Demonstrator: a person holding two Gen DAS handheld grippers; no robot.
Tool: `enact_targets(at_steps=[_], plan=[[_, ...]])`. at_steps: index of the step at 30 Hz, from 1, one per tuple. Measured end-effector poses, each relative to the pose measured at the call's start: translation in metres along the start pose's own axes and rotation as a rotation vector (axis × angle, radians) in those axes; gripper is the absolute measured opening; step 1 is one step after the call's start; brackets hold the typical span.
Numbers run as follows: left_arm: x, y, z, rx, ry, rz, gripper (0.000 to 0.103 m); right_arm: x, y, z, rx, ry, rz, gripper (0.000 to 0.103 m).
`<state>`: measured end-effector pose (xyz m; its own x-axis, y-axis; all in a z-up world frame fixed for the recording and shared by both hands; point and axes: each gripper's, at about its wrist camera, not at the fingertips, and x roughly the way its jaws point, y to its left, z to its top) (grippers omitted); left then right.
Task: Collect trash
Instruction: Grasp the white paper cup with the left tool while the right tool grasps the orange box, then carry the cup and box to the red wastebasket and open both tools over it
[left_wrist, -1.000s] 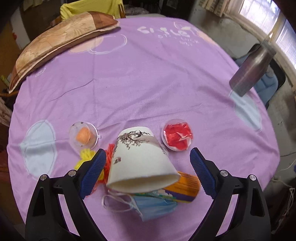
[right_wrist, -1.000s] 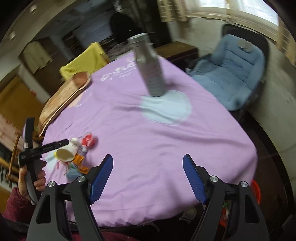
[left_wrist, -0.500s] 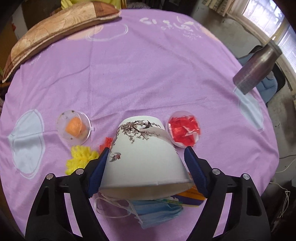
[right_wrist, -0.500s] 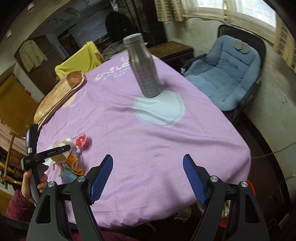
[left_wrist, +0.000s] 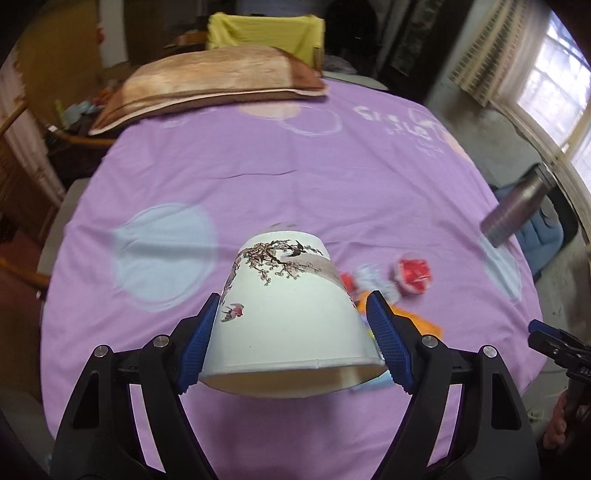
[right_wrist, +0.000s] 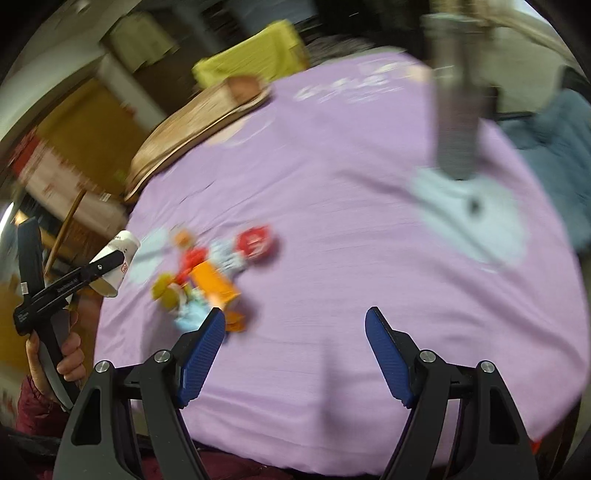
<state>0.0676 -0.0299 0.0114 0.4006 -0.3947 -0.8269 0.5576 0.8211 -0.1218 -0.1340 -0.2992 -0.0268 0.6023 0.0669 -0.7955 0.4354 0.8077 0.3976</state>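
A: Left tool (left_wrist: 291, 338) status?
B: Pinching the cup (left_wrist: 286, 314). Both blue pads (left_wrist: 195, 347) press its sides near the rim. The jaws have just been closing, with the cup between them.
A: Cup orientation?
B: Mouth toward the camera, base pointing away. It's up off the purple cloth (left_wrist: 258, 177), clear of the pile.
A: Where's the rest of the trash?
B: On the counter, right of the cup and a bit beyond it in the left view: orange carton (left_wrist: 421, 321), red-filled dish (left_wrist: 413, 275), something pale blue under the cup's rim. All blurred.
A: Right tool (right_wrist: 295, 354)?
B: Spread wide, nothing between the pads. It hangs over bare cloth at the near edge. The pile (right_wrist: 207, 277) sits just past its left pad; contact can't be judged through the blur.
A: Does the right view see the cup?
B: Yes, far left, gripped in the left tool, with a hand (right_wrist: 68, 356) on the handle. Cup sits left of the pile, out over the counter edge.
A: Anything else up there?
B: Metal bottle (left_wrist: 517, 212) standing at the right side, cushion (left_wrist: 207, 85) at the far edge. Both well apart from the tools.
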Motion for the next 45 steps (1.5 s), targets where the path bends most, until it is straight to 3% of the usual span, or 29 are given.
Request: enact_targets(at_steps=[7,13,14,15,17,23,32,45], plan=[[-0.031,0.062,-0.036,-0.128,0.01,0.103,0.076,0.069,0.062,0.01,-0.146,0.12,0.107,0.077],[-0.049,0.088,-0.055,-0.165,0.014,0.158,0.076,0.119,0.081,0.007,-0.14,0.2,0.123,0.075],[-0.05,0.09,-0.056,-0.164,0.014,0.158,0.076,0.123,0.081,0.006,-0.132,0.209,0.129,0.069],[-0.051,0.091,-0.056,-0.159,0.014,0.154,0.076,0.127,0.082,0.004,-0.119,0.22,0.137,0.054],[-0.05,0.089,-0.054,-0.145,0.014,0.146,0.076,0.128,0.081,0.0,-0.112,0.225,0.134,0.034],[-0.038,0.068,-0.036,-0.062,0.01,0.078,0.076,0.088,0.083,0.005,-0.123,0.103,0.136,0.015],[-0.013,0.009,-0.014,0.09,0.013,-0.074,0.077,0.016,0.057,0.003,-0.052,-0.037,0.075,0.013],[0.007,-0.085,-0.008,0.293,0.043,-0.247,0.077,-0.054,-0.007,-0.036,0.129,-0.172,-0.09,0.013]])
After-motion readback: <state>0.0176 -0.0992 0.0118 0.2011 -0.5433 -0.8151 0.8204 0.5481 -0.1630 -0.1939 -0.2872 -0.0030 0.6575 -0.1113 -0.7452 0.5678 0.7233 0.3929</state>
